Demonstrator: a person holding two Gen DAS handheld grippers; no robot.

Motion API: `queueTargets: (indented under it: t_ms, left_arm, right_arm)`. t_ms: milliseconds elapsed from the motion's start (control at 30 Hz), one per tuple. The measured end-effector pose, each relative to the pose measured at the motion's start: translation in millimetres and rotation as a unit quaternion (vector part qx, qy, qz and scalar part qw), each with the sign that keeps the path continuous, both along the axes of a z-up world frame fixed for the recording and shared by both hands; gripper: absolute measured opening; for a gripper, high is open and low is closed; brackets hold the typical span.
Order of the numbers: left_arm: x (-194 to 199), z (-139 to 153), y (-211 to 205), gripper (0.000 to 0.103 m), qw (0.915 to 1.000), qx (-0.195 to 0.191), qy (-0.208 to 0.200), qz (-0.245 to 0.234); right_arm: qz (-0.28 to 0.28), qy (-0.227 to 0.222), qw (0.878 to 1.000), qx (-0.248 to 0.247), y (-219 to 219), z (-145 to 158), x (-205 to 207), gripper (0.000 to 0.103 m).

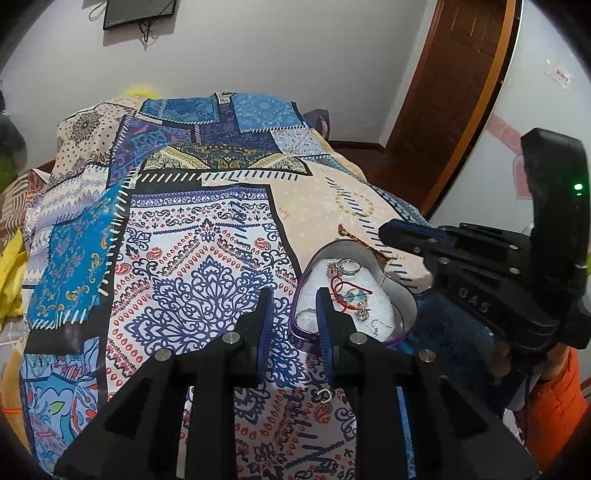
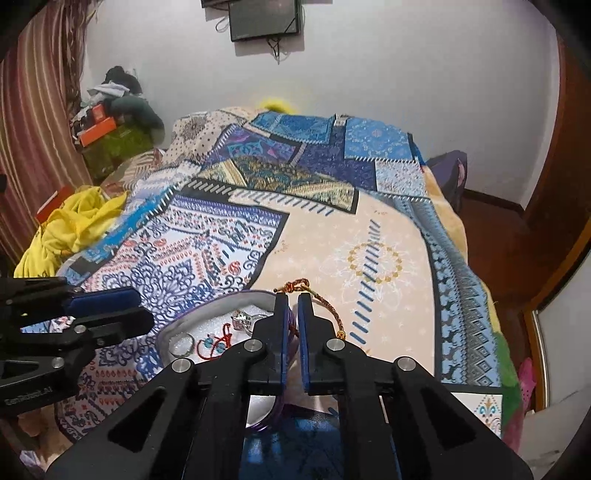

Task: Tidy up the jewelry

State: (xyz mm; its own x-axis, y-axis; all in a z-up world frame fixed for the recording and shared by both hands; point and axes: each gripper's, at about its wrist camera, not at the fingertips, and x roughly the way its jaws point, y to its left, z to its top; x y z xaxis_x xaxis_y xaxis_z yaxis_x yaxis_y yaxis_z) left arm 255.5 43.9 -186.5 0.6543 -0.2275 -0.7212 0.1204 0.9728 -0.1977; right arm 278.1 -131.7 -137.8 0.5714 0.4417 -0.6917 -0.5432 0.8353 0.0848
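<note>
A heart-shaped purple tin point(image 1: 400, 295) with white foam inside lies on the patterned bedspread and holds rings, a red cord bracelet point(image 1: 341, 291) and earrings. My left gripper point(image 1: 293, 306) is open and empty, its jaws straddling the tin's left rim. A small silver ring point(image 1: 324, 394) lies on the spread under it. My right gripper point(image 2: 293, 306) hovers over the tin's point(image 2: 207, 314) right rim, jaws a narrow gap apart, holding nothing I can see. A braided red-gold bracelet point(image 2: 317, 299) lies on the spread just beyond the tin.
The bedspread point(image 2: 369, 240) covers the whole bed. A yellow cloth point(image 2: 70, 225) lies at its left edge. A wooden door point(image 1: 454, 92) stands to the right; a dark screen point(image 2: 264, 16) hangs on the far wall. Clutter is piled in the left corner point(image 2: 110, 110).
</note>
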Motion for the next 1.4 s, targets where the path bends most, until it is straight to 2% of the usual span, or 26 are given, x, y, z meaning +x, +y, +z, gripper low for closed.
queueTargets:
  t_ms: [133, 200, 300, 333, 433, 467, 667, 900, 1100, 1267, 1400]
  left_arm:
    - [-3.6, 5.8, 1.8, 0.022, 1.0000, 0.000, -0.006, 0.005]
    - [-5.9, 8.0, 1.9, 0.022, 1.0000, 0.002, -0.007, 0.006]
    - [-9.6, 10.9, 1.4, 0.022, 0.9999, 0.006, -0.009, 0.004]
    - [-10.3, 10.9, 1.5, 0.022, 0.9999, 0.007, -0.009, 0.004]
    - [-10.2, 9.8, 2.1, 0.022, 0.9999, 0.006, -0.007, 0.005]
    - [-9.9, 9.0, 2.4, 0.022, 0.9999, 0.005, -0.006, 0.006]
    - [-4.0, 2.7, 3.0, 0.022, 0.9999, 0.001, 0.004, 0.012]
    - [0.2, -1.5, 1.6, 0.022, 0.9999, 0.010, 0.006, 0.011]
    - [3.4, -7.4, 5.2, 0.022, 0.9997, 0.006, 0.013, 0.021]
    - [2.8, -7.4, 4.7, 0.022, 0.9997, 0.005, 0.011, 0.019]
    - [1.2, -4.8, 3.3, 0.022, 0.9998, 0.006, 0.009, 0.018]
  right_arm:
    - [0.011, -0.021, 1.000, 0.007, 1.5, 13.9, -10.6, 0.004]
    - [0.024, -0.015, 1.000, 0.008, 1.4, 15.0, -12.9, 0.005]
    - [0.012, -0.010, 1.000, -0.016, -4.4, 8.7, -14.4, 0.007]
    - [0.009, -0.008, 1.000, -0.024, -6.2, 5.6, -14.1, 0.013]
    - [-0.004, -0.003, 0.998, -0.056, -17.3, -9.9, -10.6, 0.042]
    - [-0.005, -0.002, 0.998, -0.062, -20.4, -13.5, -9.5, 0.044]
    - [0.003, 0.015, 0.997, -0.080, -26.8, -33.0, 5.8, 0.044]
    - [0.057, 0.021, 0.994, -0.091, -13.1, -46.8, 16.9, 0.041]
    - [0.084, 0.035, 0.992, -0.084, -8.0, -49.1, 26.6, 0.029]
    - [0.071, 0.050, 0.994, -0.067, -9.8, -52.4, 36.3, 0.008]
    - [0.051, 0.045, 0.996, -0.059, -15.7, -47.1, 34.9, 0.007]
